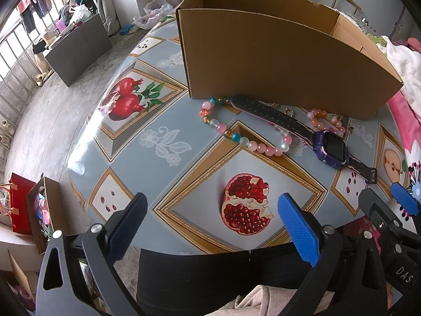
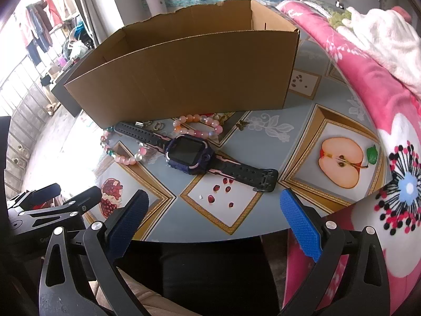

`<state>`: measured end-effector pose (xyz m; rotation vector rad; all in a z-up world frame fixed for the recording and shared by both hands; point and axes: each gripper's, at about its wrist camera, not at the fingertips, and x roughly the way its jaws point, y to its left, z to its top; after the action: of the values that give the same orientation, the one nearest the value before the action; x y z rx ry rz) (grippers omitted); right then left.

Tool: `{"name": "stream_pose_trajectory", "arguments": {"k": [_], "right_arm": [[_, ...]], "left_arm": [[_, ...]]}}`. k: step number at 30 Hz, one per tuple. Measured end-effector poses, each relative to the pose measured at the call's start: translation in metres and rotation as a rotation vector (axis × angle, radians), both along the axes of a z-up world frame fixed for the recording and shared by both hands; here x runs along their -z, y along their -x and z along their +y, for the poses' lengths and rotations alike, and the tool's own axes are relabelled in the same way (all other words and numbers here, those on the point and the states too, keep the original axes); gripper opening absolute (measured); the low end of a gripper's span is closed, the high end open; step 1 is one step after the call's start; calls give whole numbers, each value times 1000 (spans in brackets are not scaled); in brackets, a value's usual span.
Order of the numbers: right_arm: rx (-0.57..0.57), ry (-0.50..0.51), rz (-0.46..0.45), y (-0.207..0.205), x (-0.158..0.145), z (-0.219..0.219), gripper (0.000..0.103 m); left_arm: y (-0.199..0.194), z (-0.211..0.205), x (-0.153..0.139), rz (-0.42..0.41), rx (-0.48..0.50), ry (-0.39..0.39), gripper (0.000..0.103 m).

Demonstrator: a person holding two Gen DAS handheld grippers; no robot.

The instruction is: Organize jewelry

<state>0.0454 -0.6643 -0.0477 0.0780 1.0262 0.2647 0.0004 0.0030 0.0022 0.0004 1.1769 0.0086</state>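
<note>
Left wrist view: an open box (image 1: 276, 60) stands mid-worktop (image 1: 136, 137), its inside hidden. Against its near wall lie a watch (image 1: 331, 147), a necklace (image 1: 223, 129) and a bracelet (image 1: 326, 121). Left gripper (image 1: 213, 226) and right gripper (image 2: 214, 223) hover at the near edge, jaws spread, empty.

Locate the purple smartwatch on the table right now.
In both wrist views the smartwatch lies flat before the cardboard box, its strap crossing the long bead necklace.

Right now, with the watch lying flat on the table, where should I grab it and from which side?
Grip the purple watch across its raised case, coming from above. The case stands proud of the flat straps, and its two strap-free sides look clear for the fingers; the bead bracelet lies off to the left.
</note>
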Motion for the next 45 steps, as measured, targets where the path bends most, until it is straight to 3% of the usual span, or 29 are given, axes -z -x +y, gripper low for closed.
{"name": "stream_pose_trajectory", "arguments": {"k": [45], "right_arm": [[-2, -3, -14, 0, -7, 0, 96]], "left_arm": [[-3, 4, -8, -12, -1, -7, 97]]}}
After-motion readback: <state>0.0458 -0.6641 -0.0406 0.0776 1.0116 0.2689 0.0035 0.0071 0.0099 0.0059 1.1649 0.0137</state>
